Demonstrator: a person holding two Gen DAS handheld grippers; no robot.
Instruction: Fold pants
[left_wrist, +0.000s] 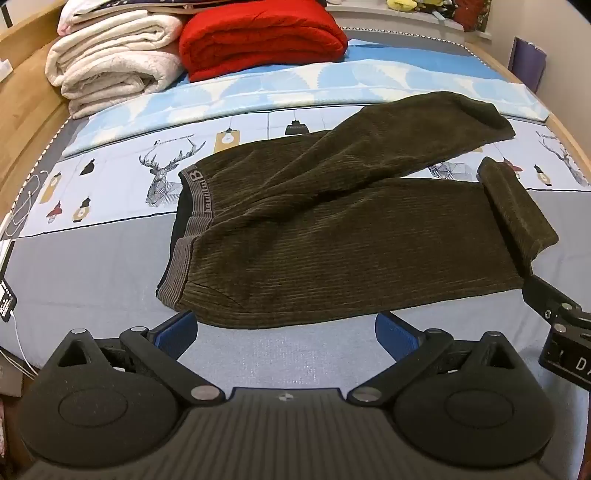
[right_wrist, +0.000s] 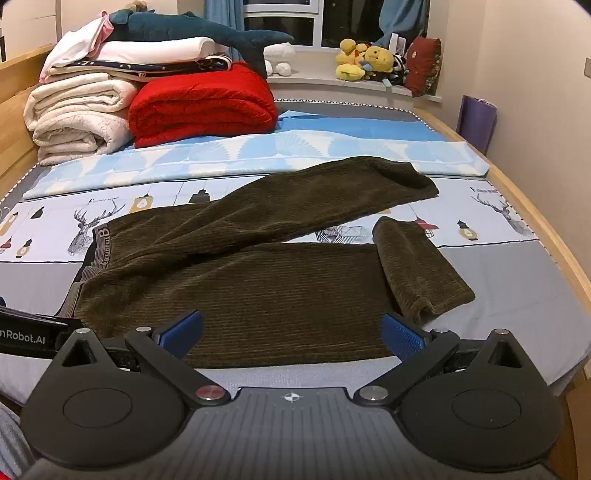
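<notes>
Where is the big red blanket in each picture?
Left wrist view: the red blanket sits at the top, left of centre, beside the white blankets.
Right wrist view: the red blanket sits upper left, right of the same white blankets.
Shared landmark: the brown pants spread on the bed, nearer the camera than the blanket.

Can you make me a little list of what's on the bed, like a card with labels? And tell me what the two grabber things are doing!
pants: dark olive corduroy pants lying flat on the bed, waistband to the left
legs: spread apart; near leg's cuff flipped back
left gripper: jaws wide open, empty, at the near edge by the waist
right gripper: jaws wide open, empty, over the near leg
red blanket: folded, far side
white blankets: stacked beside it
folding: not started
</notes>
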